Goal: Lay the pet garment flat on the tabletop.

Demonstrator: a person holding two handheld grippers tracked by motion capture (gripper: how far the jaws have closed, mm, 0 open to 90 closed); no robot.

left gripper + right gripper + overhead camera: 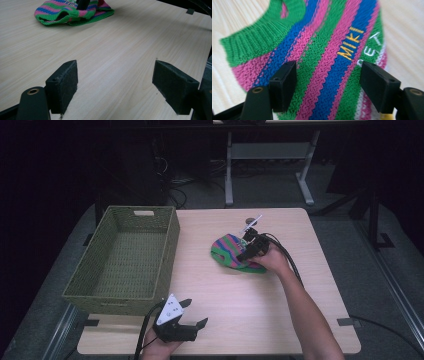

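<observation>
At the far left, up and to the left of the left tongs [192, 314], a green woven basket [127, 257] stands on the table [280, 320], its near wall close to them but not touching. The left tongs sit at the near edge of the table, held in the person's left hand [161, 348]; their jaws stand wide apart with nothing but bare wood between them, as the left gripper view shows. Ahead of these tongs and well apart from them lies a striped knitted garment [72, 11] in green, pink and blue.

To the right, the right tongs [248, 246] rest directly over that garment, held in the person's right hand [272, 260]. In the right gripper view their jaws are spread fairly wide, one on each side of the stripes, and the knit lies between and under them; the pads [283, 85] sit at the fabric, and I cannot tell whether they press it. Yellow letters reading MIKI [349, 43] run just ahead of the right jaw. The garment lies flat on the table near its middle, right of the basket.
</observation>
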